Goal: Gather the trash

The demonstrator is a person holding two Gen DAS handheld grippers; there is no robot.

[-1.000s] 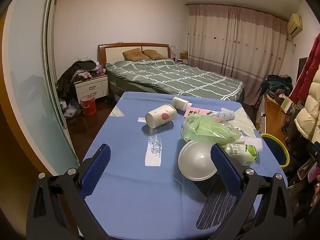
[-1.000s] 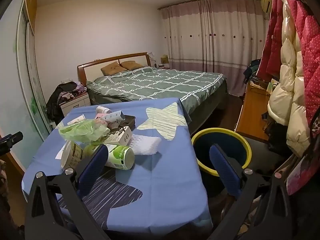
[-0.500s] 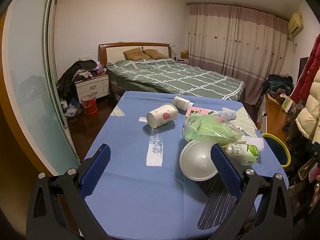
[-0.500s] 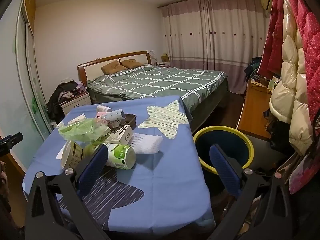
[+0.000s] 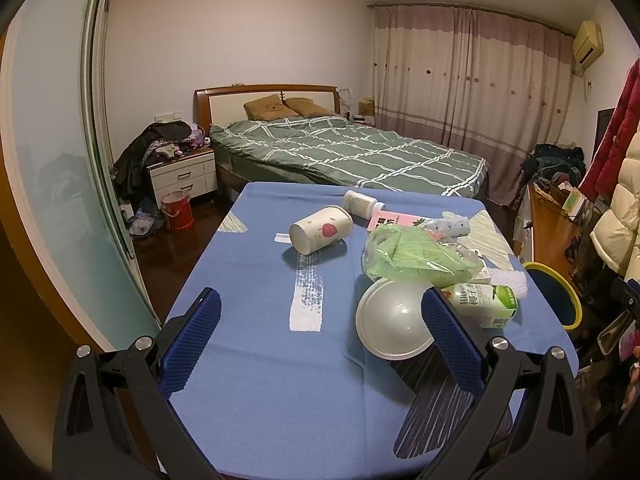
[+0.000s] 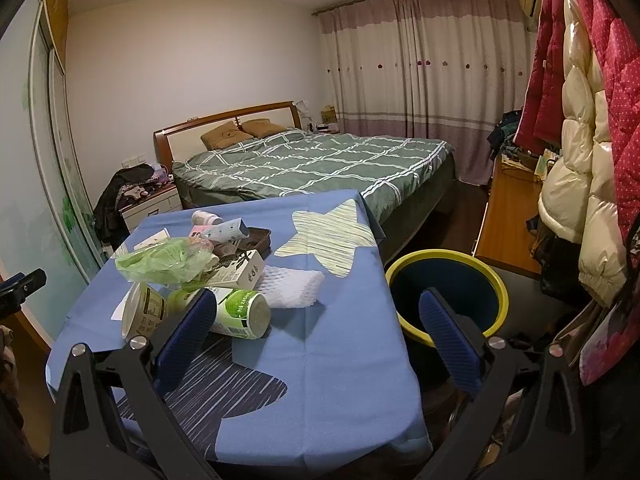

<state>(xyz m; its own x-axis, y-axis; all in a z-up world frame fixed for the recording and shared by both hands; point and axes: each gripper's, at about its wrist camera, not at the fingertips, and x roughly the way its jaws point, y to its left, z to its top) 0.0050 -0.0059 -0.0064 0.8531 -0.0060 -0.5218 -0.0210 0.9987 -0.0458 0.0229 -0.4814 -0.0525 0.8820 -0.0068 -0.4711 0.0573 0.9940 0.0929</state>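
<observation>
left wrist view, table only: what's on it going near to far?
White bowl → green plastic bag → paper cup on its side → white bottle at the far edge.

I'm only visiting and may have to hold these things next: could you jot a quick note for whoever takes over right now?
Left gripper: open, empty, above the near table edge.
Right gripper: open, empty, between table and bin.
Trash all on the blue table: paper cup, green bag, white bowl, green carton, foam net.
Bin: on the floor right of the table.
Done: nothing visibly collected.
Left: everything.
</observation>
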